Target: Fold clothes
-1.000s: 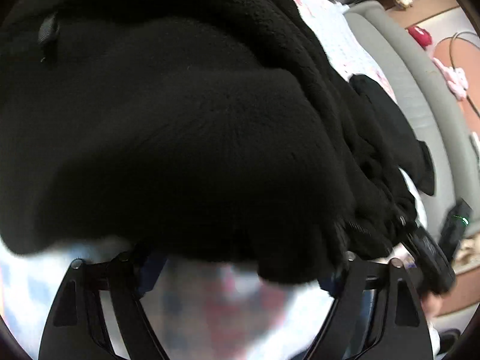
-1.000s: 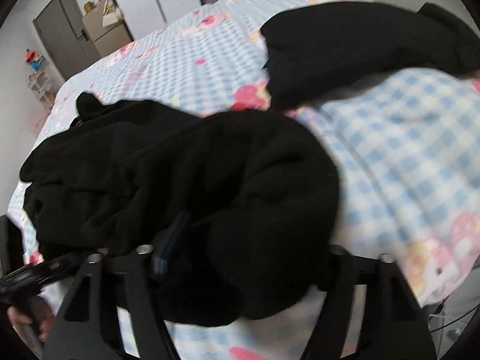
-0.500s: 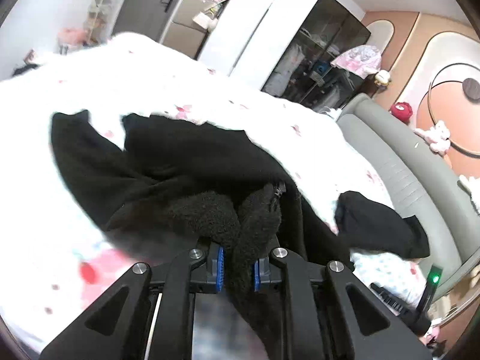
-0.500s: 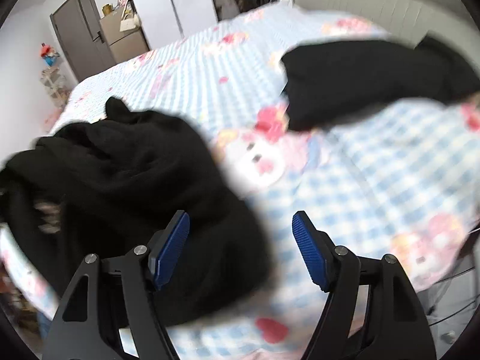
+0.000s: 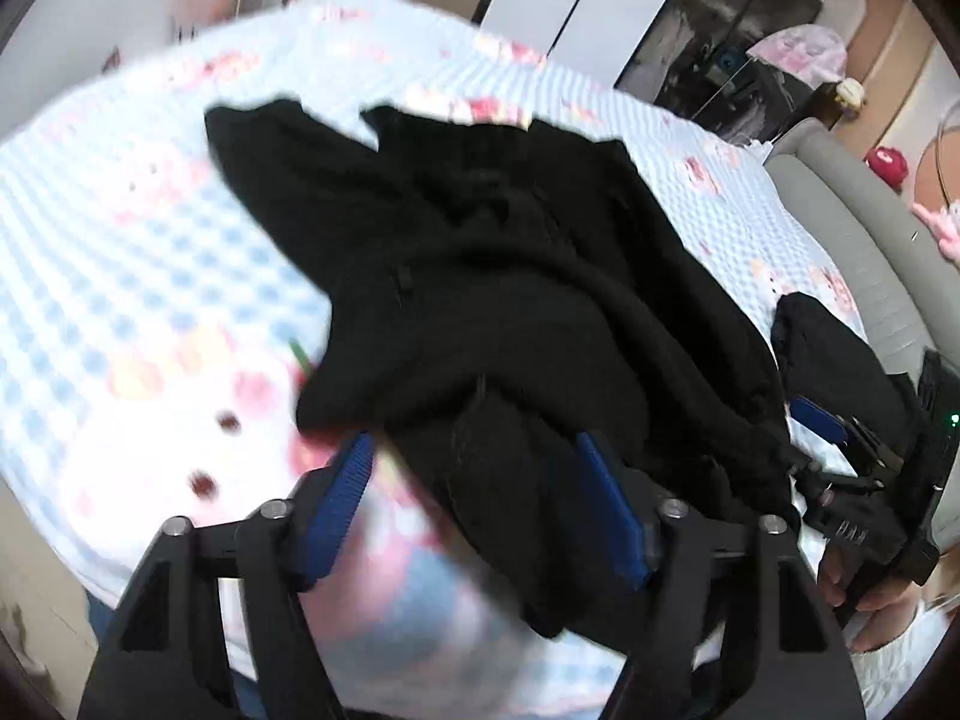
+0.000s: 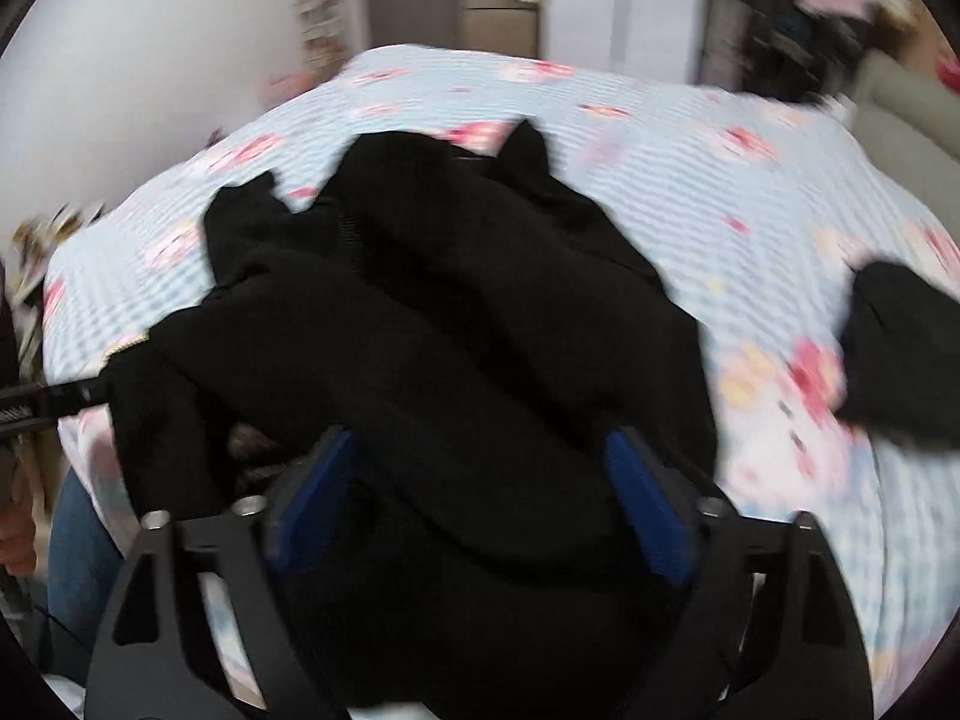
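Note:
A rumpled black fleece garment (image 5: 510, 252) (image 6: 456, 312) lies on the blue-checked bed sheet (image 5: 120, 252) (image 6: 690, 168). My left gripper (image 5: 474, 450) hangs over its near edge. Its jaws are opening, and a loose fold lies between the blue pads (image 5: 348, 504) without being pinched. My right gripper (image 6: 480, 441) is over the same garment from the other side. Its jaws are opening wide, with bunched fleece between the pads (image 6: 648, 510) but not squeezed. The right gripper (image 5: 840, 456) also shows at the right edge of the left wrist view.
A second black garment (image 5: 834, 354) (image 6: 900, 354) lies apart to the right on the sheet. A grey padded headboard (image 5: 852, 228) runs along the right. A wardrobe (image 5: 720, 30) and cabinets stand behind the bed. A person's hand (image 5: 864, 594) and jeans (image 6: 78, 570) are at the near bed edge.
Half a second ago my left gripper was shut on a fold of the fleece; now its jaws stand apart. My right gripper has swung left over the big garment and widened.

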`<state>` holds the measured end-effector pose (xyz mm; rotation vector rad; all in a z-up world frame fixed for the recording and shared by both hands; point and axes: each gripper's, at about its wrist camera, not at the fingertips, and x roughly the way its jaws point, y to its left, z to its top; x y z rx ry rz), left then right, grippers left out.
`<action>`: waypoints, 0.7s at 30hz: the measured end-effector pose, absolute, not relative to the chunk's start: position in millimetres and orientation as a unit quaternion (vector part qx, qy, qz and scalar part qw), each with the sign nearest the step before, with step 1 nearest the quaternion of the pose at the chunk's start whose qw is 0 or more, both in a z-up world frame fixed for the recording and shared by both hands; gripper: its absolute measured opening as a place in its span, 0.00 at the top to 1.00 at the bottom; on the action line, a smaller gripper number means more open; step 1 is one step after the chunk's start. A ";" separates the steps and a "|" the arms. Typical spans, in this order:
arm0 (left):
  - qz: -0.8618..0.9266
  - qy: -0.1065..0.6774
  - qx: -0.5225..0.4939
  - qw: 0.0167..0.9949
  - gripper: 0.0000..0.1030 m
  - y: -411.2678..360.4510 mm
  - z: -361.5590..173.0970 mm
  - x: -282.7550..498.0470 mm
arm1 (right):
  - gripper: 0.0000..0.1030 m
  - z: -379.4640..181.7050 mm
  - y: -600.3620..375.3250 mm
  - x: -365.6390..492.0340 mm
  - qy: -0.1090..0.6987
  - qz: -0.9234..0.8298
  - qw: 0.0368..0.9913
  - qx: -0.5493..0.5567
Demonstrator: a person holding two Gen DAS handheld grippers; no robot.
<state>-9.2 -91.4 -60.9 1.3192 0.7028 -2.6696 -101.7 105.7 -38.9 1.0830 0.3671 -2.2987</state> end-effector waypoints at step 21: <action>-0.838 0.238 0.491 0.015 0.45 -50.7 -106.6 -31.7 | 0.94 26.2 329.1 -229.8 0.005 -0.923 -0.060 0.379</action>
